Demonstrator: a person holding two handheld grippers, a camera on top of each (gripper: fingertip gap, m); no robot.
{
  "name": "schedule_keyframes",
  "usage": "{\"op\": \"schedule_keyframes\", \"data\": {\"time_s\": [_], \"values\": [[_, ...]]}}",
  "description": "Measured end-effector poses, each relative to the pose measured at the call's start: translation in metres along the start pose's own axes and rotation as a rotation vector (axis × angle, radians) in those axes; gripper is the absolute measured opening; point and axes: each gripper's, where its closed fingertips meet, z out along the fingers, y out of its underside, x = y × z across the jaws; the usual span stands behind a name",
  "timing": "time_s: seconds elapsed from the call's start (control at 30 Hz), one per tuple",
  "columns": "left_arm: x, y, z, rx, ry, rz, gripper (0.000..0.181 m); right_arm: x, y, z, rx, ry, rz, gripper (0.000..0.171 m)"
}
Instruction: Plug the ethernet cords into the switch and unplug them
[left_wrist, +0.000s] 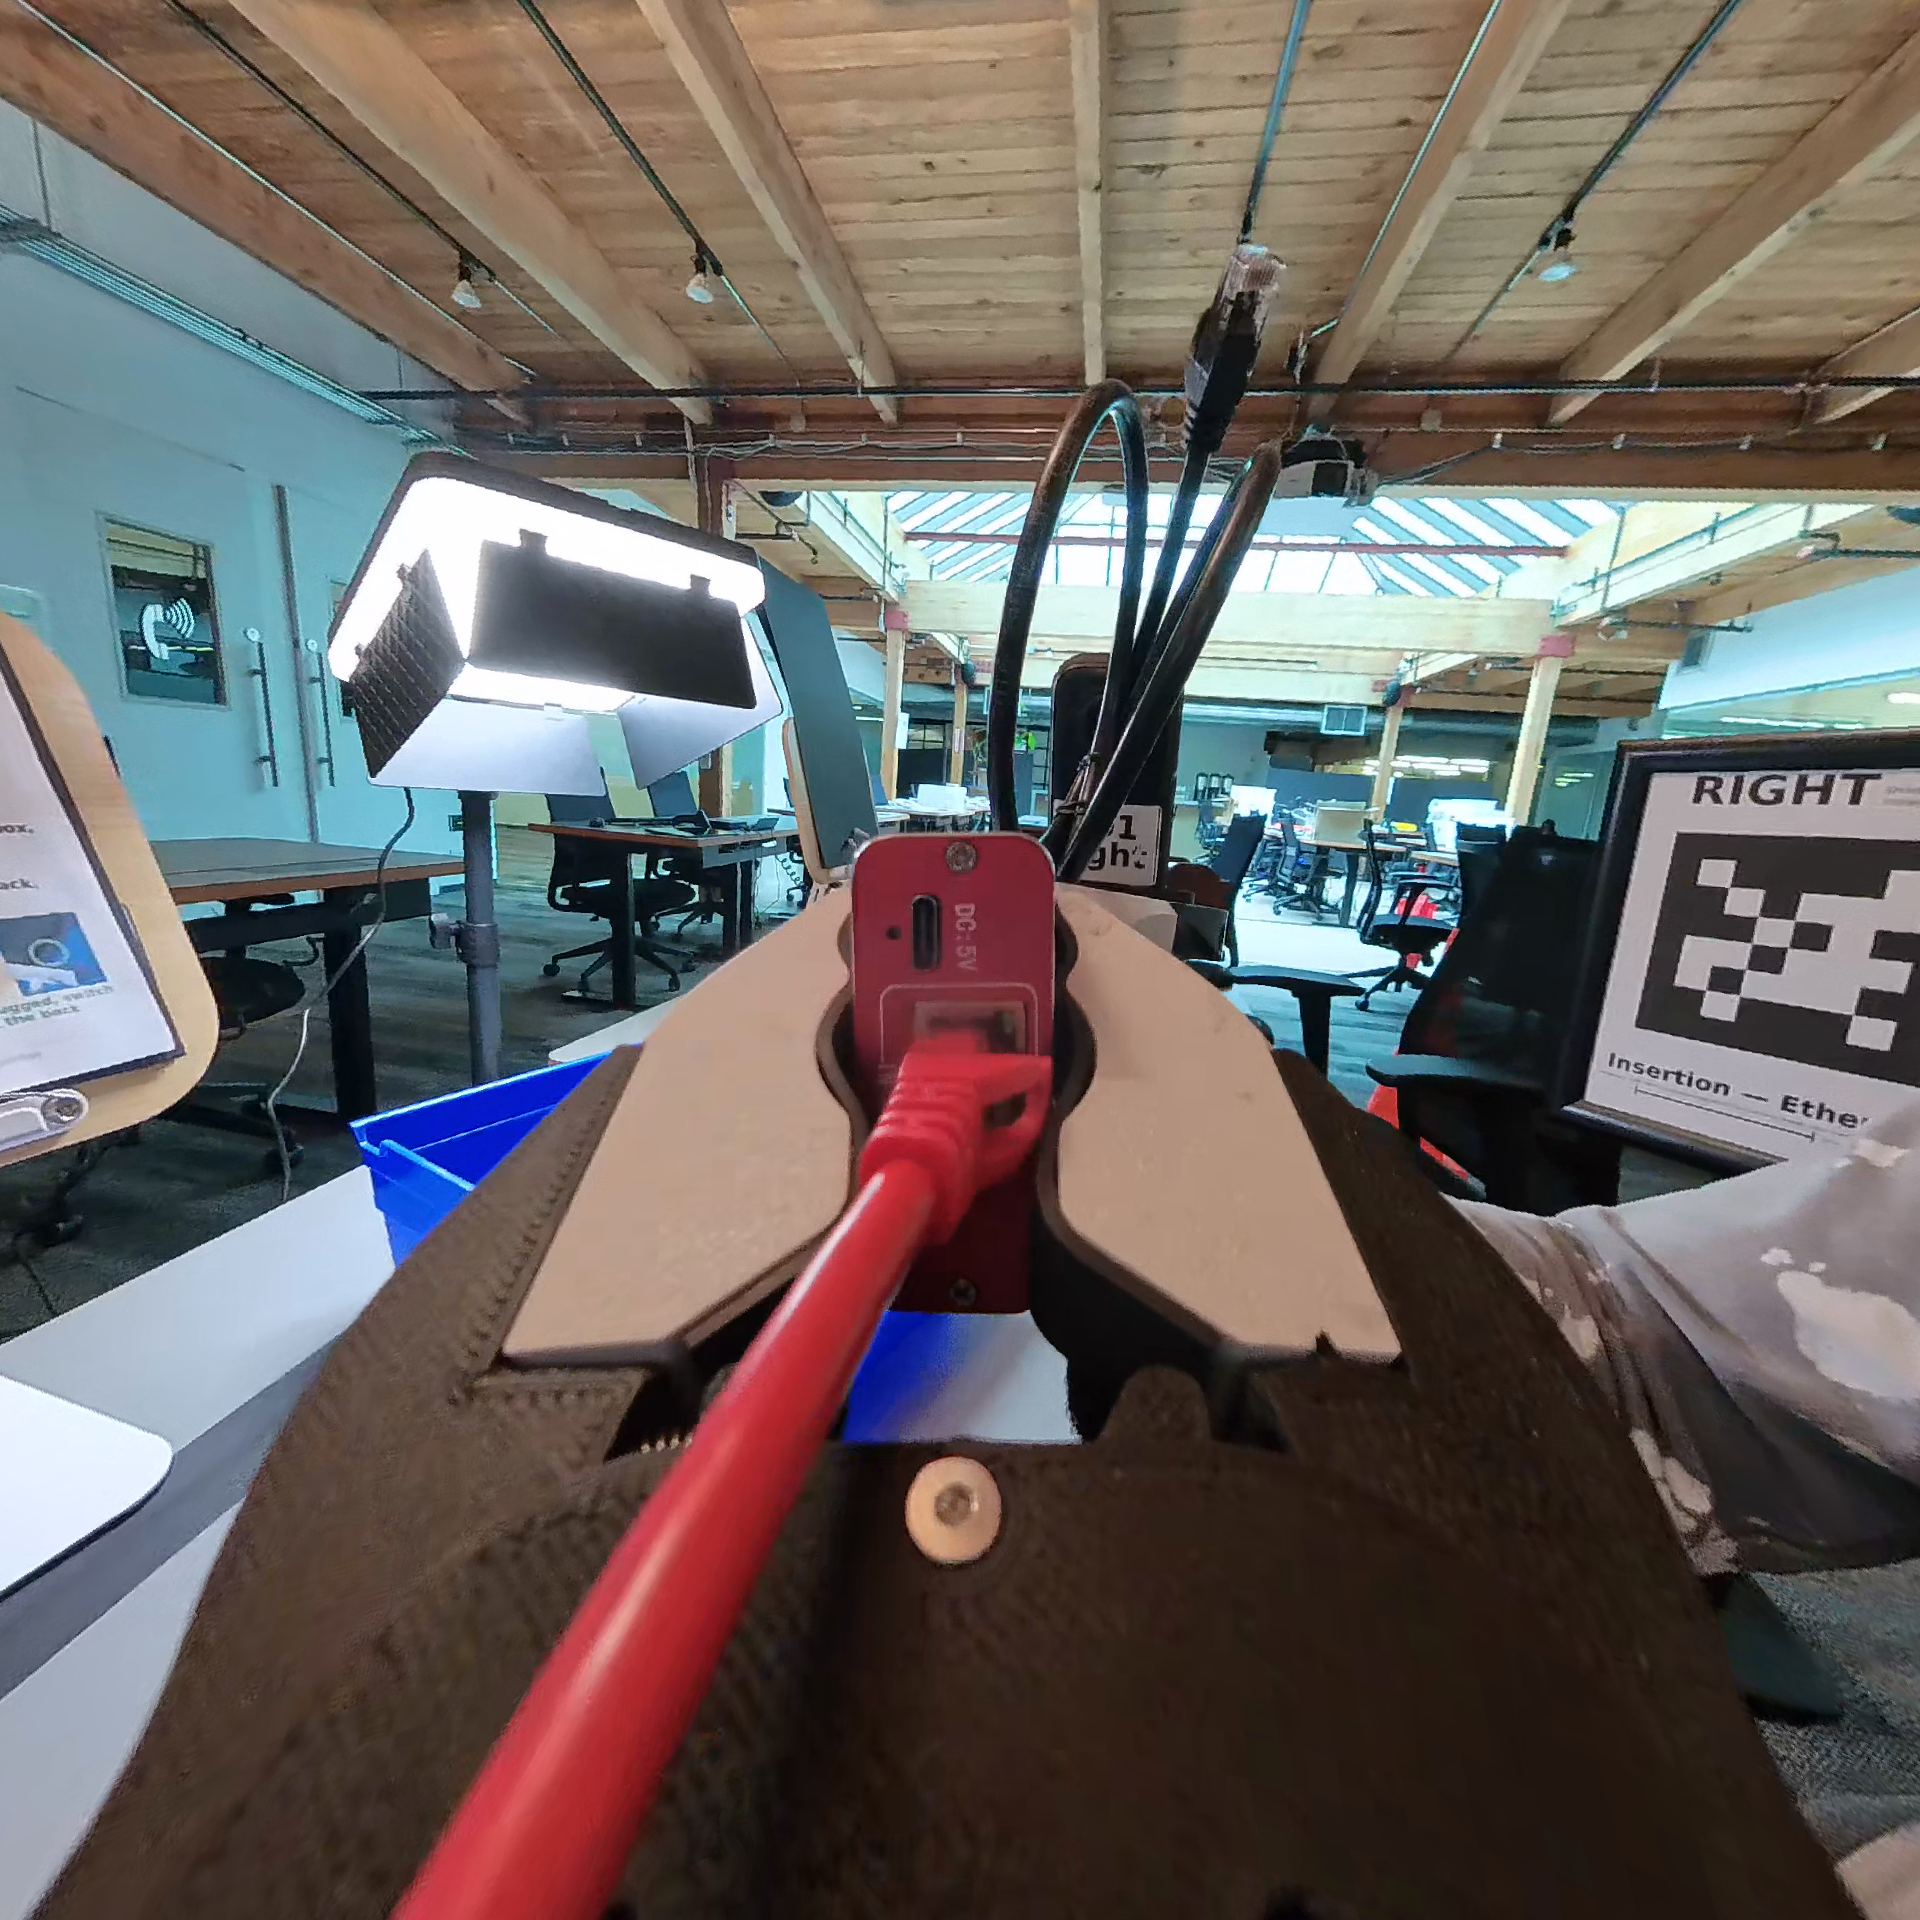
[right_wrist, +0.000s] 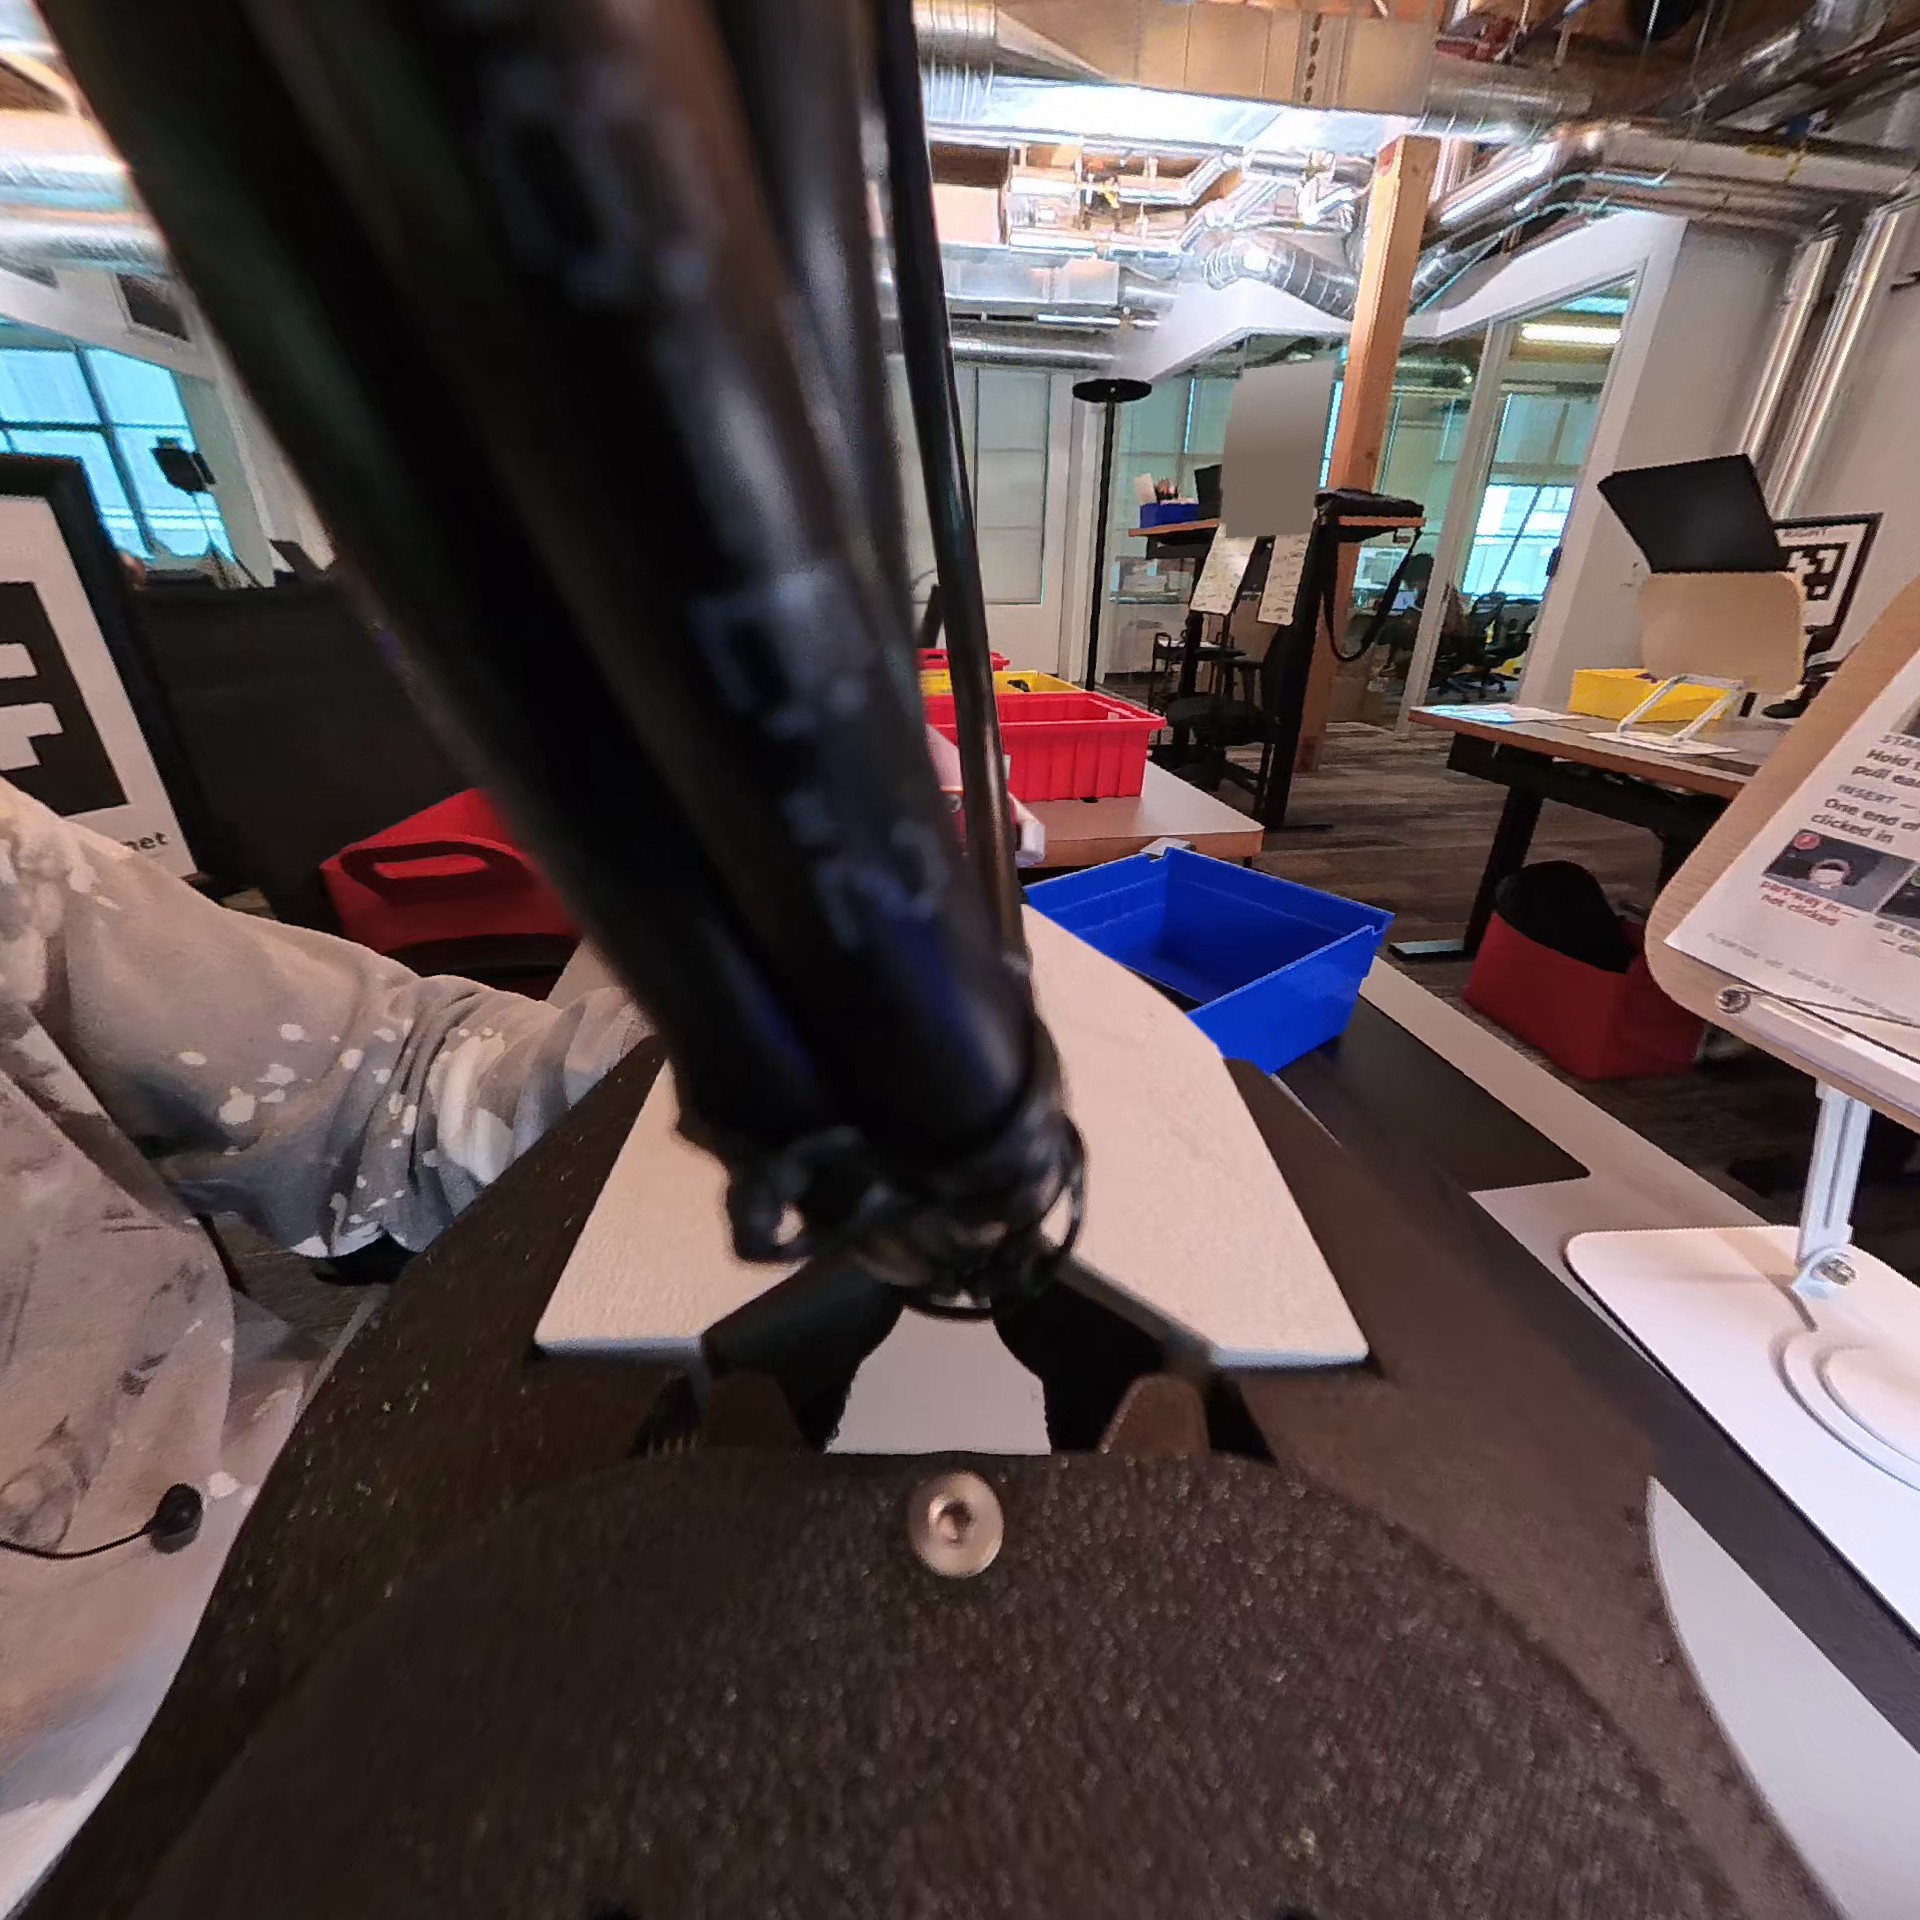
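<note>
Wooden ceiling beams and open office desks lie behind my two handheld grippers.

My left gripper (left_wrist: 954, 1049) is clamped around the red switch (left_wrist: 954, 935), with a red ethernet cord (left_wrist: 727, 1455) plugged into its port. My right gripper (right_wrist: 940, 1049) pinches a tied bundle of black ethernet cord (right_wrist: 665, 623), blurred and hiding its fingertips; one black plug (left_wrist: 1231, 343) points upward, free.

white table (right_wrist: 1174, 800), blue bin (right_wrist: 1226, 951) (open-topped), stand base (right_wrist: 1704, 1330)
</note>
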Motion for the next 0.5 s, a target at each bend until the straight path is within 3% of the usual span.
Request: {"op": "schedule_keyframes", "data": {"time_s": [0.1,0.17,0.33,0.5], "values": [[-0.015,-0.038,-0.024,0.192,-0.028,-0.059,0.031,0.035,-0.017,-0.035,0.083,0.168,0.012,0.012],[-0.024,-0.068,-0.048,0.231,-0.035,-0.041,0.031,0.041,-0.026,-0.063,0.065,0.188,-0.014,0.012],[-0.033,-0.055,-0.045,0.055,-0.075,-0.010,0.031,0.072,-0.009,-0.075,-0.024,0.298,0.156,0.013],[-0.035,-0.041,-0.038,0.033,-0.054,-0.084,0.030,0.108,0.021,-0.102,-0.006,0.360,0.413,0.012]]}}
